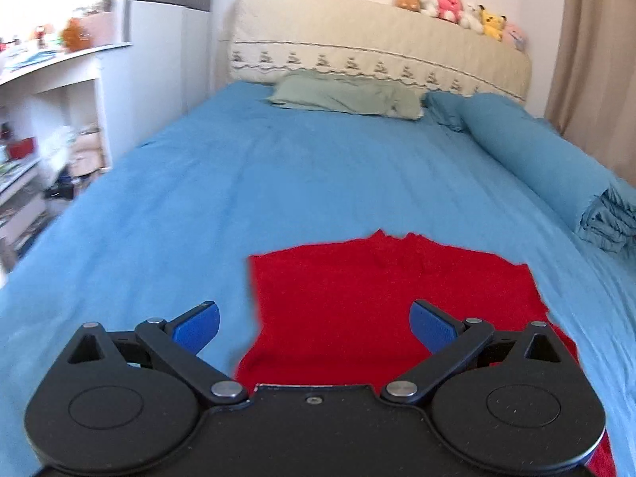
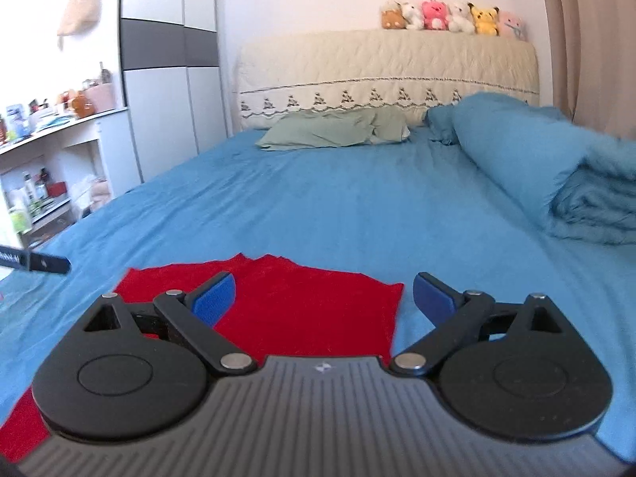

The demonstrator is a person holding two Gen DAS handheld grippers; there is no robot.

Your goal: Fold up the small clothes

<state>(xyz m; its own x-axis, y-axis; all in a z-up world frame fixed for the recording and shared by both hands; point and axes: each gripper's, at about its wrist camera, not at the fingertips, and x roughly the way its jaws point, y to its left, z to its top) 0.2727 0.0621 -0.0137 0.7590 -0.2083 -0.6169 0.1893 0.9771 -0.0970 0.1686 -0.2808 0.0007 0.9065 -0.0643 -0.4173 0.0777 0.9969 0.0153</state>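
A red knit garment [image 1: 357, 298] lies flat on the blue bed sheet [image 1: 278, 183], with its neck opening at the far edge. My left gripper [image 1: 314, 324] is open and empty, hovering over the garment's near left part, its left finger past the garment's left edge. In the right wrist view the same red garment [image 2: 310, 310] lies below my right gripper [image 2: 324, 298], which is open and empty over the garment's right side, its right finger beyond the right edge. The garment's near hem is hidden under both gripper bodies.
A rolled blue duvet [image 2: 556, 167] runs along the bed's right side. A green pillow [image 1: 346, 95] lies by the cream headboard [image 1: 377, 43], which carries plush toys [image 2: 449, 16]. White shelves [image 1: 51, 127] stand left of the bed. A dark gripper part [image 2: 35, 264] shows at the left edge.
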